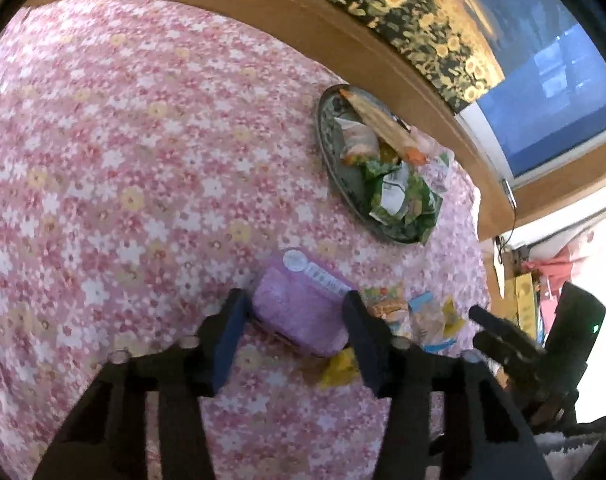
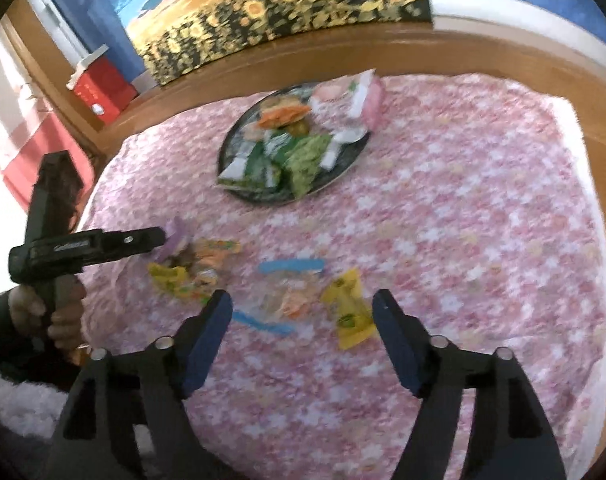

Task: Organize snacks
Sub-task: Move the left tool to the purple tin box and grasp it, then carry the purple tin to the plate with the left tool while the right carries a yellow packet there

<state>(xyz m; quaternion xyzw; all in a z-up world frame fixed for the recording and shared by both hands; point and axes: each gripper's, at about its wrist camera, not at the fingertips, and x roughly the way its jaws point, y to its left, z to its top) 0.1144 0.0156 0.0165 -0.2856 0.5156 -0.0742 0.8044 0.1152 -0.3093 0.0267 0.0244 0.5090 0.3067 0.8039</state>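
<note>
The purple packet (image 1: 299, 312), soft, matte and rounded at the corners with a white label strip along one edge, lies on the surface between the jaws of the left gripper (image 1: 293, 328). The jaws stand either side of it; whether their flat blue pads press it I cannot tell. Just beside it lie crinkly small packets: an orange-printed one (image 1: 385, 306), a clear one with blue edges (image 1: 431, 320) and a yellow one (image 1: 339, 368). The right gripper (image 2: 303, 328) hangs over the clear, blue-edged packet (image 2: 283, 300) and a yellow sachet (image 2: 349, 312), jaws wide apart and touching neither. Further off, a round dark plate (image 2: 231, 148) holds a heap of green, orange and pale pink wrappers. A pink floral cloth (image 2: 463, 220) covers the round, wooden-rimmed surface.
</note>
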